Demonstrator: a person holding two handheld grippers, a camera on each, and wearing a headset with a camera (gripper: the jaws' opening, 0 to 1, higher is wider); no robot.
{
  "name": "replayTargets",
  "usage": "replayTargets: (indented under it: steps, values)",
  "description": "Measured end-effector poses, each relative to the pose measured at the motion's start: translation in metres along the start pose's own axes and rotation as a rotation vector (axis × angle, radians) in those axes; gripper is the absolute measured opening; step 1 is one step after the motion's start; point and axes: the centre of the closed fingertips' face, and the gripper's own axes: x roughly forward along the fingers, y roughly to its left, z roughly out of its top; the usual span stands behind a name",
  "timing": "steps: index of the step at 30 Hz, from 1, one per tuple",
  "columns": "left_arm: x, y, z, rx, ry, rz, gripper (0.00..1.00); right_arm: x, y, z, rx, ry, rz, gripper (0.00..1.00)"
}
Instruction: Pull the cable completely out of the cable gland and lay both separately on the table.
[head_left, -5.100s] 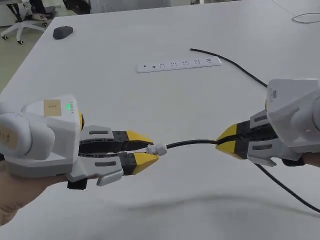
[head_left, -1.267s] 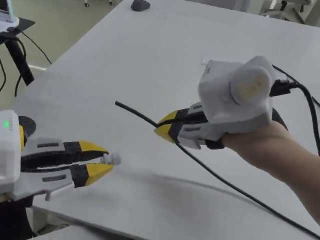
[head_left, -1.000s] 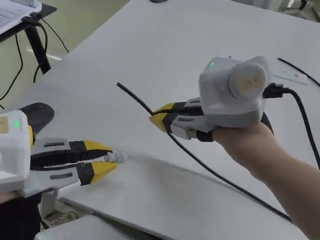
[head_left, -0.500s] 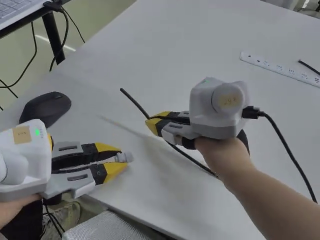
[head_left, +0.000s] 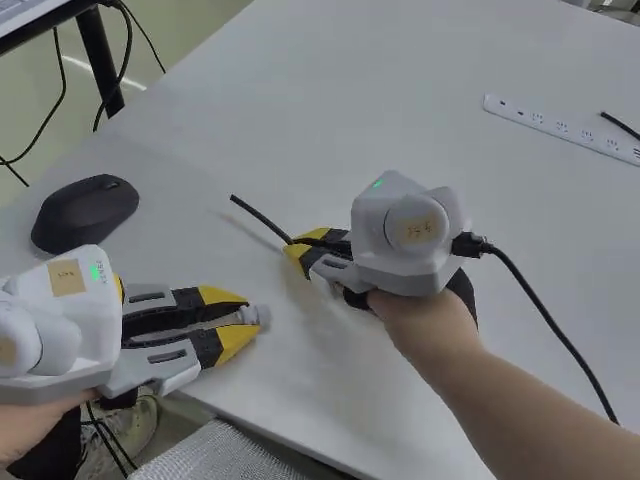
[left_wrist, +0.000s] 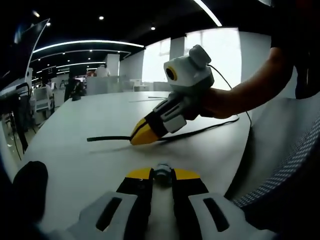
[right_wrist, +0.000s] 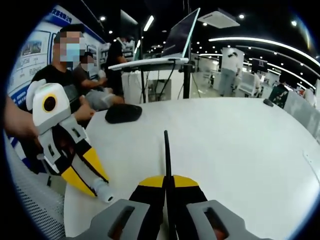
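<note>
1. Now the gland (head_left: 253, 316) is held by the left gripper (head_left: 248, 326), whose yellow-tipped jaws are closed to a narrow gap on it.
2. The small pale gland is seen sticking out just past the tips, at the near edge of the table (head_left: 300, 90).
3. Whether the gland touches the tabletop cannot be told.
4. The cable (head_left: 256, 215) is clamped by the right gripper (head_left: 293, 251), the jaws being pressed together on it with no gap visible.
5. A short black free end is left sticking out ahead of those jaws, pointed away across the table; its tip is bare and nothing is threaded on it.
6. The gland and the cable end are kept apart, with open tabletop between them.
7. In the left gripper view, the right gripper is seen low over the table, its yellow tips close to the surface, and the cable is seen running out from both sides of the jaws.
8. In the right gripper view, the cable is seen rising straight up from between the closed tips, and the left gripper is seen at the left with the gland at its tip.
9. Behind the right gripper, the rest of the cable is laid along the table towards the person.
10. A dark mouse (head_left: 85, 211) is seen lying on the table to the left, well apart from both grippers.
11. A white power strip (head_left: 560, 128) is seen lying at the far right.
</note>
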Motion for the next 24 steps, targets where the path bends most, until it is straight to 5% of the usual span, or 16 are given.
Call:
replayTargets:
  steps: [8,11,13,15,24]
  values:
    - [0.001,-0.002,0.0,0.01,-0.018,-0.015,0.16,0.002,0.0,-0.004,-0.034,0.012,-0.016,0.0]
    - [0.003,-0.003,-0.011,0.037,0.032,-0.012,0.18,0.003,-0.003,-0.004,-0.017,0.011,-0.019,0.0]
    - [0.003,-0.009,-0.001,-0.02,-0.019,-0.021,0.22,0.003,-0.004,-0.004,-0.005,0.013,-0.025,0.02]
    - [0.001,-0.012,-0.003,-0.018,-0.01,-0.031,0.29,0.002,-0.006,-0.004,0.001,0.015,-0.032,0.05]
    - [0.002,-0.012,0.01,-0.062,-0.042,-0.013,0.63,-0.002,-0.01,-0.005,0.077,0.004,-0.044,0.42]
